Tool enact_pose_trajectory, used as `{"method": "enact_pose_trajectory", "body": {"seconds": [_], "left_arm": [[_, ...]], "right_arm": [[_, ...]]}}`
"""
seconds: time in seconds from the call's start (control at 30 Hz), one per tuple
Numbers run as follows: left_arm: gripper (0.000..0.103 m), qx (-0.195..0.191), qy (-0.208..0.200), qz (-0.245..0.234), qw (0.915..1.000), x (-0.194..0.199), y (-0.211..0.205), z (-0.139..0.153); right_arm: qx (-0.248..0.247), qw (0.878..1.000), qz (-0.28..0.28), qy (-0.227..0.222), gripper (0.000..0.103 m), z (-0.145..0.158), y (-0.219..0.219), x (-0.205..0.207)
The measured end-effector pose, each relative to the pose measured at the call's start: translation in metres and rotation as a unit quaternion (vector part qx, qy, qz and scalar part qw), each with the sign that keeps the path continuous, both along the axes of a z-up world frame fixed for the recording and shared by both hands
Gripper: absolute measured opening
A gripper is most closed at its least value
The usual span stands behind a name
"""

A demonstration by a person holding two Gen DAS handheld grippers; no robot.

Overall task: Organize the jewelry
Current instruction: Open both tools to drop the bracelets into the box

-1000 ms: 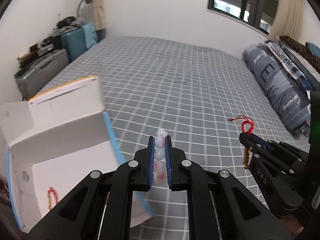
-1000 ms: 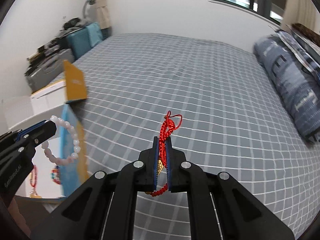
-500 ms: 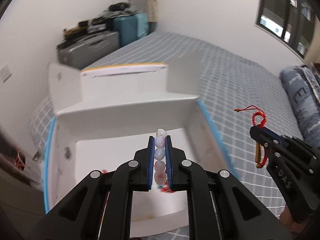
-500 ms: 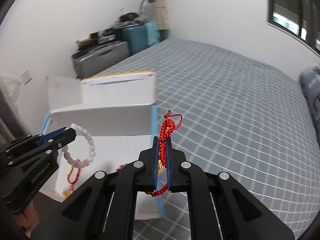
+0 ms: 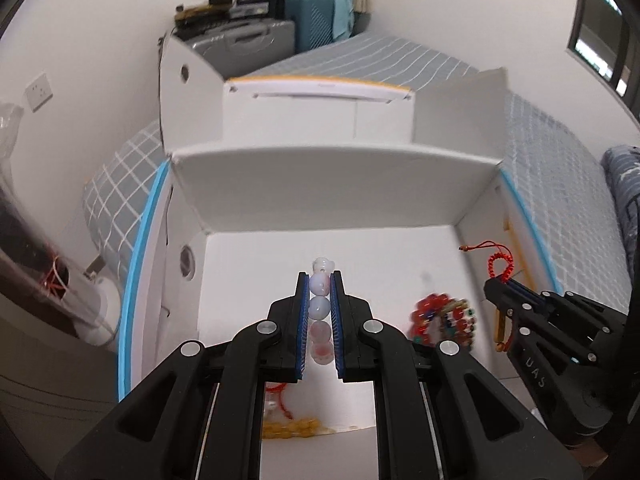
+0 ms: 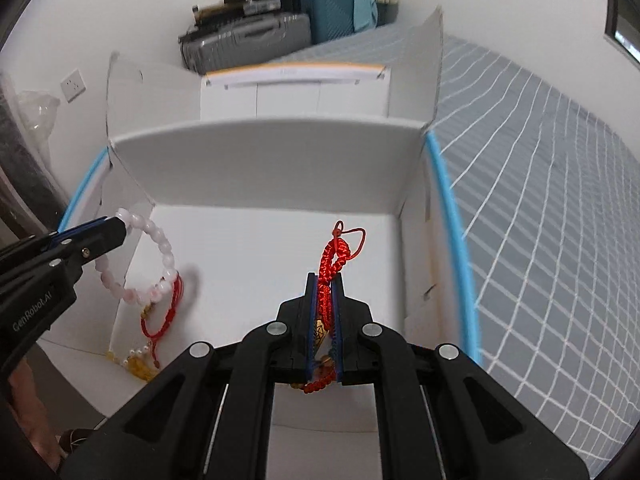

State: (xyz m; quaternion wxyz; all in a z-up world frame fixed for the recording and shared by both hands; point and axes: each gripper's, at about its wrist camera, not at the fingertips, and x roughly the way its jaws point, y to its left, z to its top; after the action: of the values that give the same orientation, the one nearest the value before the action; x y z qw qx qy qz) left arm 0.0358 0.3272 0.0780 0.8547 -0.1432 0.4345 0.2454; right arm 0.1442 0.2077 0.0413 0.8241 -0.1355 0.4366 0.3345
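Note:
My left gripper (image 5: 320, 280) is shut on a pale pink bead bracelet (image 5: 319, 308) and holds it over the open white box (image 5: 336, 184). From the right wrist view the bracelet (image 6: 160, 256) hangs from the left gripper (image 6: 120, 226) inside the box's left side. My right gripper (image 6: 325, 280) is shut on a red cord bracelet (image 6: 334, 252) with a gold charm, above the box floor (image 6: 272, 264). It shows at the right in the left wrist view (image 5: 498, 280).
In the box lie a red and multicolour bead bracelet (image 5: 442, 320), a red cord bracelet (image 6: 162, 316) and yellow beads (image 5: 290, 426). The box has blue edges and raised flaps. The checked grey bed (image 6: 540, 184) lies right; suitcases (image 6: 256, 36) stand behind.
Both grippers have swung left from over the bed to above the open box and come lower and closer over it. Each still holds its bracelet.

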Motion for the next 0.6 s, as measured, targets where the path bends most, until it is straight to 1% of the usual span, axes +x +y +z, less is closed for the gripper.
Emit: {"method": "enact_pose_trajectory", "body": {"seconds": [0.1,0.23,0.37,0.53,0.57,0.6], "left_arm": [[0.010,-0.017,0.020,0.004,0.9997,0.002,0.007,-0.012],[0.010,-0.023,0.033,0.007,0.9992,0.002,0.011,-0.020],[0.010,-0.025,0.040,0.008,0.9989,0.003,0.015,-0.027],[0.011,-0.023,0.048,0.010,0.9985,0.003,0.015,-0.027],[0.012,-0.023,0.047,0.011,0.9986,0.002,0.014,-0.026],[0.012,-0.021,0.045,0.012,0.9987,0.000,0.013,-0.025]], "right_arm": [[-0.019,1.000,-0.008,0.011,0.007,-0.011,0.005,0.003],[-0.029,0.999,-0.015,0.025,0.007,-0.021,0.007,0.007],[-0.029,0.999,-0.015,0.030,0.008,-0.023,0.007,0.008],[-0.024,0.999,-0.013,0.029,0.009,-0.020,0.006,0.007],[-0.022,0.999,-0.012,0.028,0.010,-0.019,0.006,0.007],[-0.018,0.999,-0.009,0.028,0.019,-0.017,0.005,0.006]]}}
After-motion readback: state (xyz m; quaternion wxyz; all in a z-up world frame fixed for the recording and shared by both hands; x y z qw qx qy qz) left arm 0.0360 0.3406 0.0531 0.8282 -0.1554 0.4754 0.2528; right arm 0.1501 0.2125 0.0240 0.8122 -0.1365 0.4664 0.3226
